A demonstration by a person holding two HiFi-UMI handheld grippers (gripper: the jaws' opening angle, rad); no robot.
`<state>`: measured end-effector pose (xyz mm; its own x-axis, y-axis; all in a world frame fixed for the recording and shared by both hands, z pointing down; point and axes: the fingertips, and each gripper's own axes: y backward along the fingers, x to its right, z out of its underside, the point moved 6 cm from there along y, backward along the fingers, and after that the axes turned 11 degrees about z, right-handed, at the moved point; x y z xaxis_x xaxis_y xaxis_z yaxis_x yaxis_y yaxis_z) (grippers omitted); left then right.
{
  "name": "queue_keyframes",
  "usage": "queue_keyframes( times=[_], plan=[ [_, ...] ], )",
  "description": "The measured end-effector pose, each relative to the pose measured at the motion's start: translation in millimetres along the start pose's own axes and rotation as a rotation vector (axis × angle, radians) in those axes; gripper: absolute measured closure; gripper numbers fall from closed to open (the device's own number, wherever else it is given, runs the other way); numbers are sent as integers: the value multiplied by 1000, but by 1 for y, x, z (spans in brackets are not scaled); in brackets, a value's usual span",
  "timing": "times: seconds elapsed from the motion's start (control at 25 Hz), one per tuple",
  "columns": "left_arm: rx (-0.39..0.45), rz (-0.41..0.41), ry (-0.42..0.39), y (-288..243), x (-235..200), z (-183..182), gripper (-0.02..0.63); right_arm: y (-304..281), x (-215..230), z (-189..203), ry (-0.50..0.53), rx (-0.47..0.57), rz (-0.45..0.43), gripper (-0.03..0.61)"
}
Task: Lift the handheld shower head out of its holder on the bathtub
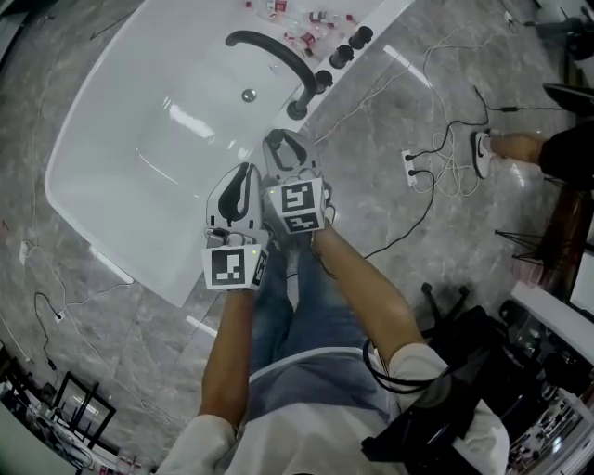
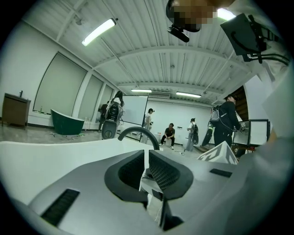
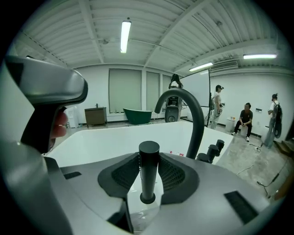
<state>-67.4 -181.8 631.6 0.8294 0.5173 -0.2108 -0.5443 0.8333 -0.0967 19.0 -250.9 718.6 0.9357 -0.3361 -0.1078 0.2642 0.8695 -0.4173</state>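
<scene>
The black handheld shower head (image 3: pixel 149 158) stands upright in its holder on the white bathtub's rim (image 3: pixel 92 147). It sits between the jaws of my right gripper (image 3: pixel 149 183), and both pads lie against its sides. In the head view my right gripper (image 1: pixel 286 156) covers it at the tub's near-right rim (image 1: pixel 200 278). My left gripper (image 1: pixel 243 186) hovers just left of the right one over the tub's edge. Its jaws (image 2: pixel 147 172) are closed to a thin slit with nothing in them.
The arched black faucet (image 1: pixel 278 51) rises just beyond the shower head, with black knobs (image 1: pixel 342 56) further along the rim. Small bottles (image 1: pixel 306 19) stand at the tub's far end. A power strip and cables (image 1: pixel 411 167) lie on the floor to the right. Several people (image 2: pixel 170 135) are in the background.
</scene>
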Motion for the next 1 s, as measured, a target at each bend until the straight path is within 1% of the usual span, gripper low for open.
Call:
queue_keyframes(
  times=[0.08,0.2,0.32,0.4,0.52,0.56,0.68,0.72,0.8,0.88,1.0],
  plan=[
    [13,-10,-5,-1,-5,-13,594,10,-1,-11,-14,2,-7,445],
    [41,-26,-13,-4,-12,-42,594,29,0,-45,-32,41,-14,445],
    [63,-43,-22,-4,-11,-76,594,58,4,-90,-44,92,-18,445],
    [82,-53,-27,-2,-6,-101,594,82,12,-124,-70,133,-12,445],
    [120,-32,-27,14,10,-142,594,129,17,-173,-106,182,8,445],
    [136,-22,-17,24,16,-157,594,148,16,-189,-110,194,19,445],
    [182,0,61,57,38,-214,594,209,14,-240,-129,230,49,445],
    [195,13,71,68,48,-234,594,230,14,-256,-138,244,51,445],
    [207,39,45,90,68,-274,594,273,12,-289,-151,281,50,445],
    [202,63,-6,112,89,-309,594,316,7,-323,-145,317,56,445],
    [212,99,-78,142,116,-352,594,373,-3,-367,-117,382,73,445]
  ],
)
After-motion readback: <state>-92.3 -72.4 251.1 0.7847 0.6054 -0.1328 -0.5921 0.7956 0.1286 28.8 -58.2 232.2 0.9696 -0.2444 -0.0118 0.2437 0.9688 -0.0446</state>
